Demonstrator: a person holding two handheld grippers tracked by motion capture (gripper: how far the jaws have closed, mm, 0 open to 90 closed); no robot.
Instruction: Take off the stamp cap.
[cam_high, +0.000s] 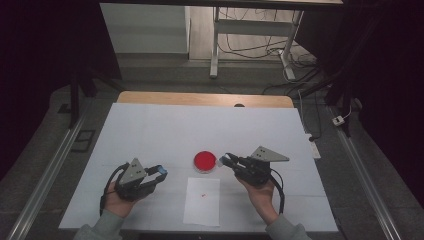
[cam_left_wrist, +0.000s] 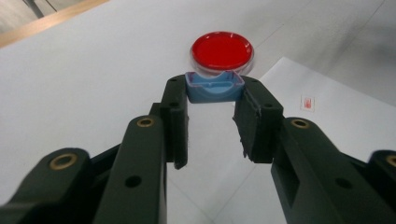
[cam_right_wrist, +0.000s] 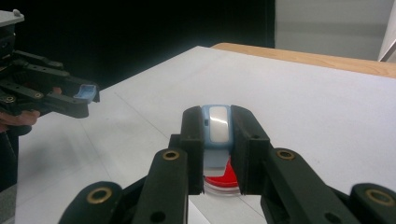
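While our left gripper clamps the blue cap and our right gripper clamps the blue-bodied tool over the red petri dish, we judge recapping comes next, demanding careful alignment.

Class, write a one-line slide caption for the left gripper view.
Left tool grips a blue cap before a red dish on the white table.

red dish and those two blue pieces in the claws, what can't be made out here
- Red dish: right gripper view, mostly hidden behind the right claw and its blue piece.
- Small red mark on the white sheet: high view, too small to read.
- Blue cap in the left claw: left gripper view, its sides covered by the jaws.
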